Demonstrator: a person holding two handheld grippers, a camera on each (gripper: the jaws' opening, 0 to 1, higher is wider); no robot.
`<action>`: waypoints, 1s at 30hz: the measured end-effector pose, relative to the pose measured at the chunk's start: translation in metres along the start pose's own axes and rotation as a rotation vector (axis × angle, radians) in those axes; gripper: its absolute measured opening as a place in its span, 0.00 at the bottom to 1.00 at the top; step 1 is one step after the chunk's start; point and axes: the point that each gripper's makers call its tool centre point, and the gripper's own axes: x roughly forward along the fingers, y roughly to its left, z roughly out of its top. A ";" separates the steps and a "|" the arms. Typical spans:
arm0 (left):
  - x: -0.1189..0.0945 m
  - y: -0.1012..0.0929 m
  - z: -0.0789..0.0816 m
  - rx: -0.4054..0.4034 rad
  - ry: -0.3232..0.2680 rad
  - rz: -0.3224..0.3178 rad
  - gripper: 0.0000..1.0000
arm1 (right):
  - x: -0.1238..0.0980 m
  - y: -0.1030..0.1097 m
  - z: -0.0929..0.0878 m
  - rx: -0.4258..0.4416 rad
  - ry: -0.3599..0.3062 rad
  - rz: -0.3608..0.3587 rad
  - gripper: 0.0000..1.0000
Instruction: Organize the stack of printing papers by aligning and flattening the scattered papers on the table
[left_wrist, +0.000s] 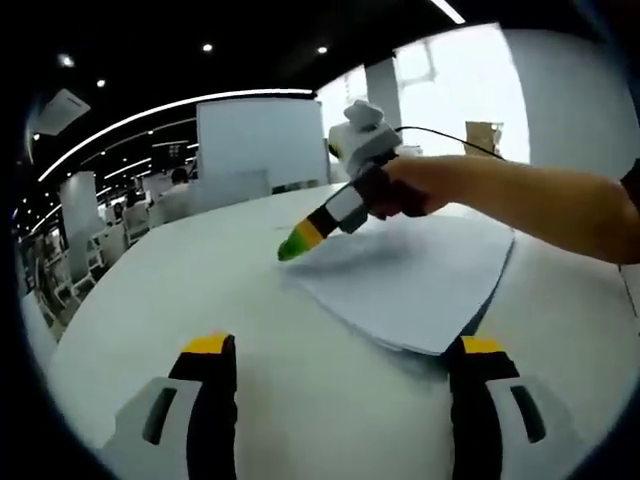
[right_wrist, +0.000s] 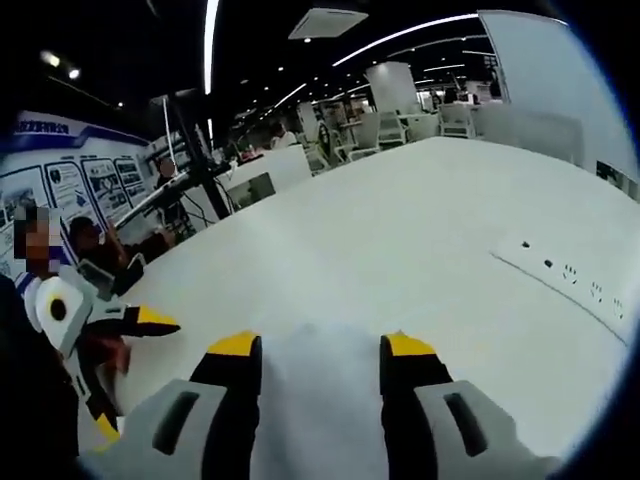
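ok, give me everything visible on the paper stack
The paper stack is plain white printing sheets, lying flat on the white table. The sheets are fanned slightly out of line, with offset edges showing at the near corner. The right hand-held gripper rests its green-tipped end on the stack's far left edge. In the right gripper view, paper lies between that gripper's open jaws.

Paper stack (right_wrist: 318, 400) — near edge cut off

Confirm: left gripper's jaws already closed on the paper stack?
No. The left gripper is open above the bare table, short of the paper stack.
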 end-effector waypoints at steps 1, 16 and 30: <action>0.000 0.000 0.000 0.002 -0.001 0.001 0.91 | 0.000 0.001 0.000 -0.002 0.002 0.005 0.43; 0.002 0.002 0.001 0.002 -0.007 0.003 0.88 | -0.005 0.001 0.007 -0.023 -0.020 0.013 0.43; 0.000 -0.017 0.008 0.009 -0.024 -0.102 0.92 | -0.102 -0.004 0.001 -0.046 -0.148 -0.117 0.44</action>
